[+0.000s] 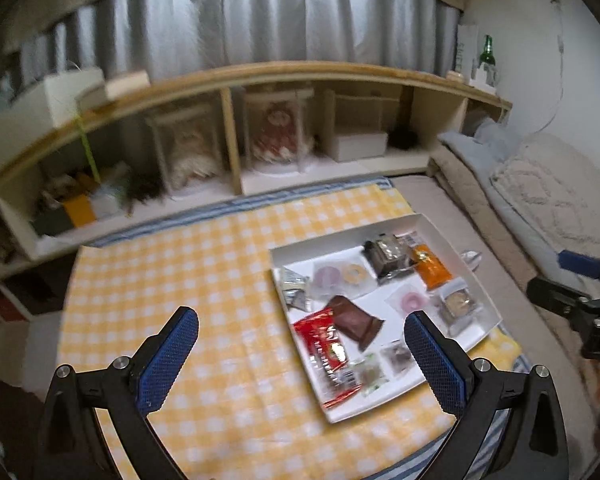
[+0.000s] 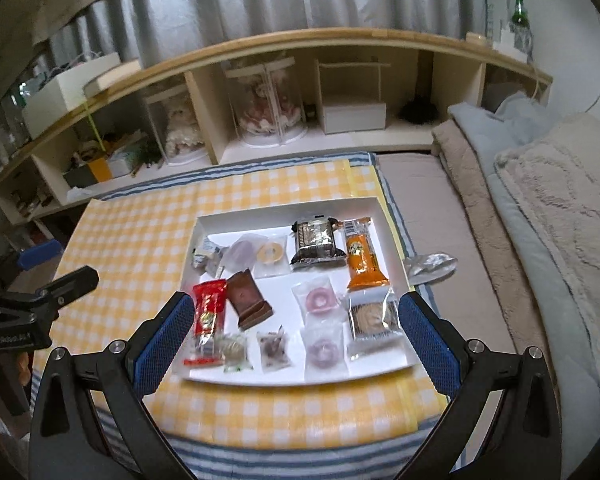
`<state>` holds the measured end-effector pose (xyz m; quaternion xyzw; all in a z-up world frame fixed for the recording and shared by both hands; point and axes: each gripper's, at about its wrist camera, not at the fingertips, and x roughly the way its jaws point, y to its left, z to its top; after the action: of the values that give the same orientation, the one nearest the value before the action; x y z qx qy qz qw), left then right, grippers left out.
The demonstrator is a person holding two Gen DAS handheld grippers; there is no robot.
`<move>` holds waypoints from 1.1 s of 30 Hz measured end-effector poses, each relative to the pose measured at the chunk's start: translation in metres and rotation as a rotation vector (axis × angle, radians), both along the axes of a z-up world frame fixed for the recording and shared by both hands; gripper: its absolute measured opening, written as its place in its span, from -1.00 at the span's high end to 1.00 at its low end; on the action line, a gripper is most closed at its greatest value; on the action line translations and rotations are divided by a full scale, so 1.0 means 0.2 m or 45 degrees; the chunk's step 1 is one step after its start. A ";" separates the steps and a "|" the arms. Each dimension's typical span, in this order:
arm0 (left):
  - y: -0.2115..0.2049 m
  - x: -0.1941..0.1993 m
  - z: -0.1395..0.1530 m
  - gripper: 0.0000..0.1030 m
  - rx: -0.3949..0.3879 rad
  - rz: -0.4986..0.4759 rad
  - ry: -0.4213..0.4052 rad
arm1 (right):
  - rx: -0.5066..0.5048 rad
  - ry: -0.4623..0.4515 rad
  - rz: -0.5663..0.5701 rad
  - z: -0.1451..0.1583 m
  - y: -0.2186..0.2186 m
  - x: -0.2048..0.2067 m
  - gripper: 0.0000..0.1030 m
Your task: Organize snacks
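Note:
A white tray [image 2: 284, 210] [image 1: 396, 222] lies on a yellow checked cloth [image 2: 140, 232] [image 1: 180, 280] and holds several wrapped snacks. Among them are a red packet [image 2: 209, 312] [image 1: 325, 342], a brown packet [image 2: 247, 298] [image 1: 356, 320], an orange packet [image 2: 363, 260] [image 1: 431, 266], a dark packet [image 2: 318, 240] and a pink ring sweet [image 2: 319, 299]. My right gripper [image 2: 296, 312] hovers open above the tray's near half, holding nothing. My left gripper [image 1: 302, 328] is open over the cloth at the tray's left edge, also holding nothing. One silver wrapper [image 2: 430, 266] [image 1: 471, 258] lies outside the tray on the right.
A low wooden shelf [image 2: 260, 44] with doll cases and a white box [image 2: 354, 117] runs along the back under grey curtains. Folded blankets [image 2: 540, 200] pile up on the right. A green bottle [image 2: 520, 12] stands on the shelf's far right end.

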<state>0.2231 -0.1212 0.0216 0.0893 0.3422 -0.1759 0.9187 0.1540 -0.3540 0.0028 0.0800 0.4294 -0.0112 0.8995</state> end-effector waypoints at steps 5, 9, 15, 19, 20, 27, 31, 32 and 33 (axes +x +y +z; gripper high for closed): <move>0.07 -0.25 0.04 -1.00 -0.025 -0.017 0.002 | -0.025 -0.036 0.026 0.06 0.06 -0.16 -1.00; 0.15 -0.41 0.05 -1.00 -0.053 -0.010 -0.005 | -0.060 -0.053 0.036 0.07 0.10 -0.28 -1.00; 0.27 -0.60 0.02 -1.00 -0.074 -0.001 -0.018 | -0.109 -0.094 0.042 0.07 0.16 -0.44 -1.00; 0.31 -0.70 -0.02 -1.00 -0.059 0.001 -0.065 | -0.137 -0.121 0.044 0.06 0.20 -0.53 -1.00; 0.31 -0.71 -0.03 -1.00 -0.060 0.002 -0.072 | -0.140 -0.128 0.039 0.06 0.21 -0.54 -1.00; 0.35 -0.76 -0.14 -1.00 -0.110 0.017 -0.084 | -0.182 -0.193 0.018 0.01 0.25 -0.64 -1.00; 0.37 -0.76 -0.19 -1.00 -0.113 0.028 -0.100 | -0.214 -0.214 -0.020 -0.02 0.24 -0.66 -1.00; 0.37 -0.76 -0.19 -1.00 -0.113 0.027 -0.109 | -0.214 -0.227 -0.022 -0.02 0.24 -0.67 -1.00; 0.37 -0.76 -0.20 -1.00 -0.115 0.022 -0.113 | -0.217 -0.238 -0.024 -0.02 0.25 -0.68 -1.00</move>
<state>0.0716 -0.0465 -0.0178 0.0523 0.2937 -0.1790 0.9375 0.0180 -0.3049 -0.0003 0.0080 0.3404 -0.0488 0.9390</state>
